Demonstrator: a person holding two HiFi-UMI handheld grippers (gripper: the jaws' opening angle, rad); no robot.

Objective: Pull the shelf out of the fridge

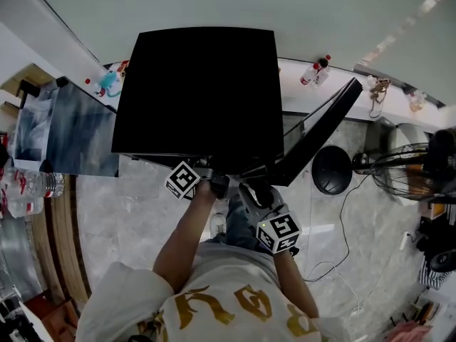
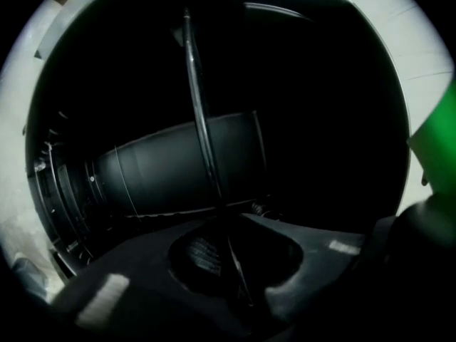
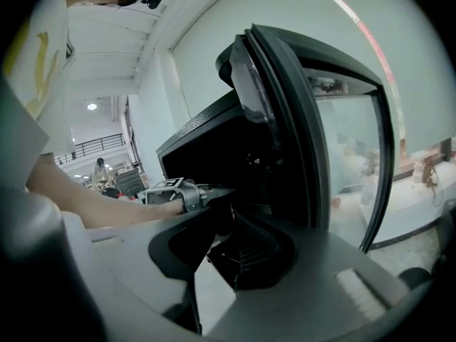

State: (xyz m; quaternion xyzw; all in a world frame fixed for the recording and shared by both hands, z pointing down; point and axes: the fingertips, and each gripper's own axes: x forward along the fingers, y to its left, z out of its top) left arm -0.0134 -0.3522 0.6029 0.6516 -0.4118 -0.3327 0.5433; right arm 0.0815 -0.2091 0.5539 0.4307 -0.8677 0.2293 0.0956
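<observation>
A squat black fridge with a flat matte top (image 1: pixel 196 91) stands on the pale marble floor (image 1: pixel 142 212). Its glass-fronted door with a black frame (image 1: pixel 320 130) is swung wide open to the right. The person, in a white shirt with gold lettering (image 1: pixel 214 298), leans over it with both forearms stretched towards the open front.

The left gripper (image 1: pixel 208 182) reaches in under the front lip of the fridge, its marker cube just outside. From its own camera the cabinet is very dark. The thin dark wire shelf (image 2: pixel 199 120) is inside the fridge, seen edge-on as a slim rod that runs from the top of the picture down into the left gripper's jaws. The jaws are clenched on that wire rim. Behind it lies a curved dark back panel (image 2: pixel 178 162).

The right gripper (image 1: pixel 254 191) sits just beside the left one, nearer the hinge side of the door. Its jaws are drawn together at the dark mouth of the fridge. Whether they pinch anything there I cannot make out.

A black floor fan (image 1: pixel 410 169) stands well off to the right.
</observation>
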